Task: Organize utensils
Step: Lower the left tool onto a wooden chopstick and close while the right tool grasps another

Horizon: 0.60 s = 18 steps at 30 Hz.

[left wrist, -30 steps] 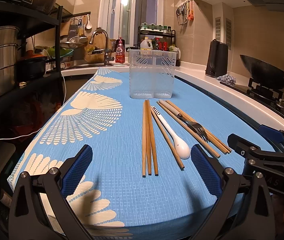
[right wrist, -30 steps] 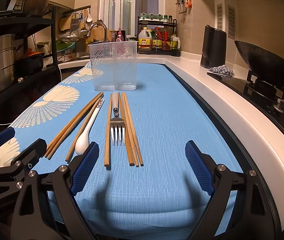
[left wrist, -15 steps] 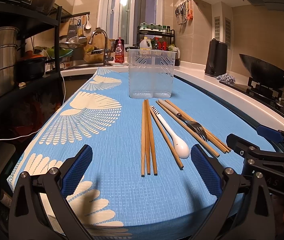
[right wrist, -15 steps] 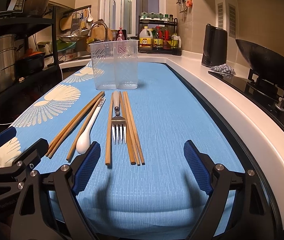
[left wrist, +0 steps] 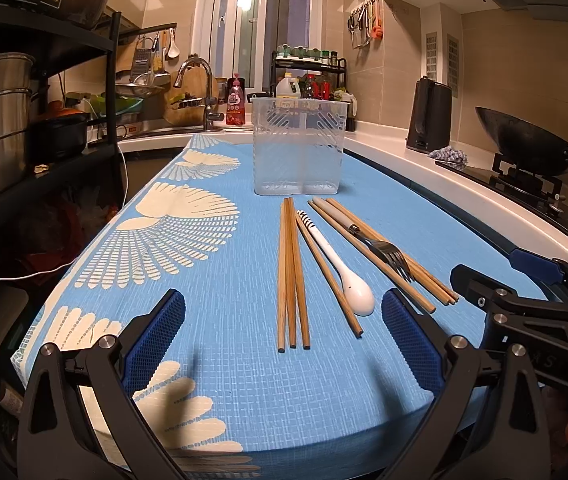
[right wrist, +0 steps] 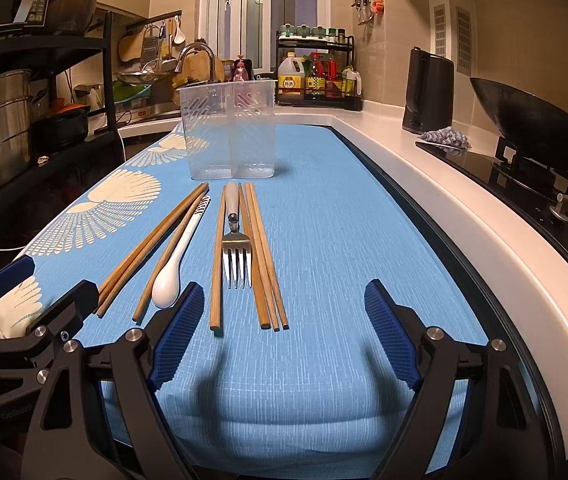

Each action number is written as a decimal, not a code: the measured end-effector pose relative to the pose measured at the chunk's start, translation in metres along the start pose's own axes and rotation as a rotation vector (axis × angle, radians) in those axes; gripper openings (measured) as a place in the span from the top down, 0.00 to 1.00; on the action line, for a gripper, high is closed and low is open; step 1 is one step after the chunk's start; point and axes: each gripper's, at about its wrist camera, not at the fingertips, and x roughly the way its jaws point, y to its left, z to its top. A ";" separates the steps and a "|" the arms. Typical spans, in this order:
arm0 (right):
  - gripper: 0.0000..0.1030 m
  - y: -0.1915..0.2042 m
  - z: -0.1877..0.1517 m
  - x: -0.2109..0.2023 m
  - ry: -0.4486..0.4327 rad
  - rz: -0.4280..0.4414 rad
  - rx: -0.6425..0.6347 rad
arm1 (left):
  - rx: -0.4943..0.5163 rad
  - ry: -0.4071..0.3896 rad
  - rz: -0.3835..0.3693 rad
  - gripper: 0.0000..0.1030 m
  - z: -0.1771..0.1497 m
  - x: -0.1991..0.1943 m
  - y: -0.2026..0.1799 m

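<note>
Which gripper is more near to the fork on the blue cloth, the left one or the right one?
Right. The fork lies just ahead of the right gripper, whose empty jaws are closing. The left gripper sits off to the fork's left, beyond the spoon.

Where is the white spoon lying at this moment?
In the right wrist view the white spoon lies on the blue cloth, left of the fork, between wooden chopsticks.

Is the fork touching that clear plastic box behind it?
Apart. The right wrist view shows blue cloth between the fork handle's far end and the clear plastic box.
</note>
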 end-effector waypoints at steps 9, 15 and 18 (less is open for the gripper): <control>0.66 -0.015 0.002 0.007 -0.008 0.006 0.036 | 0.013 0.038 -0.049 0.47 -0.005 0.006 -0.003; 0.76 -0.027 0.007 0.025 0.040 0.041 0.059 | -0.012 0.088 -0.068 0.83 -0.009 0.018 0.007; 0.80 -0.029 0.009 0.036 0.063 0.085 0.079 | -0.016 0.107 -0.065 0.89 -0.012 0.023 0.011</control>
